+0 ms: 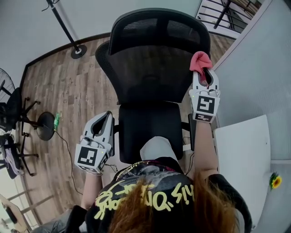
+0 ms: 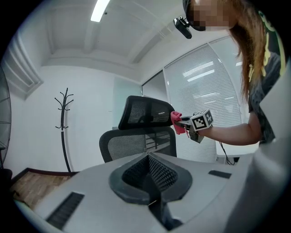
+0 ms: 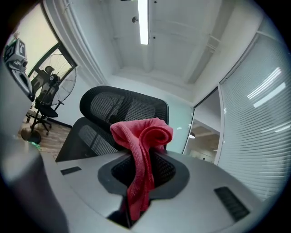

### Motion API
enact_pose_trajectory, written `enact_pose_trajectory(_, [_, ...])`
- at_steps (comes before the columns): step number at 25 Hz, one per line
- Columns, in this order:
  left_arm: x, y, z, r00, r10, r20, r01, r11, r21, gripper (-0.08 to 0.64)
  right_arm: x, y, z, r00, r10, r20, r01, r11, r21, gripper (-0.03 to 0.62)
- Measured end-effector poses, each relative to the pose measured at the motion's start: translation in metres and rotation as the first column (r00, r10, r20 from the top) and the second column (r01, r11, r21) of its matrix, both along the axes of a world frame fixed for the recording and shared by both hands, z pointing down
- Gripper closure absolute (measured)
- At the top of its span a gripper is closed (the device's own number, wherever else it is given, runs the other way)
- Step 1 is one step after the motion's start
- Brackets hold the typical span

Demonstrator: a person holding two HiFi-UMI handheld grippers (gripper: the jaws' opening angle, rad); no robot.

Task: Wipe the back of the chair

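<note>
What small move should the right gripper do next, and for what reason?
Probably move the cloth leftward onto the mesh chair back and begin a stroke. The right gripper is shut on the cloth at the back's right edge; contact with the mesh cannot be told. The left gripper is shut on nothing, low beside the seat.

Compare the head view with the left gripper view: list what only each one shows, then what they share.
Only the head view: the chair's seat and a yellow flower. Only the left gripper view: the ceiling light, the window blinds, and a look along the left gripper, its jaws together with nothing between them. Both: the mesh chair back, the coat stand, and the right gripper shut on a pink cloth by the chair back's edge.
</note>
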State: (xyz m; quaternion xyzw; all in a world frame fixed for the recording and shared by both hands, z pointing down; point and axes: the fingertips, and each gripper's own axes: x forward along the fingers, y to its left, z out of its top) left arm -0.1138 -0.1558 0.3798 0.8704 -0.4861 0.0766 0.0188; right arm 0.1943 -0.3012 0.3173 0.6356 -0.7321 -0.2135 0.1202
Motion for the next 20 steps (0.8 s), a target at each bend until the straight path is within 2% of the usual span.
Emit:
enact_pose_trajectory(15, [-0.011,0.002,0.006,0.999,-0.031,-0.011,0.031,0.999,-0.009,0.566,-0.031,-0.024,0.001,0.999,-0.049,0.01,0.049,0.999,0.004,0.531])
enact_pose_trajectory(20, [-0.012,0.0,0.006,0.999,-0.043,-0.012,0.043,0.999,-0.008,0.566,-0.04,-0.032,0.002,0.997,-0.068,0.038,0.068,0.998,-0.003,0.531])
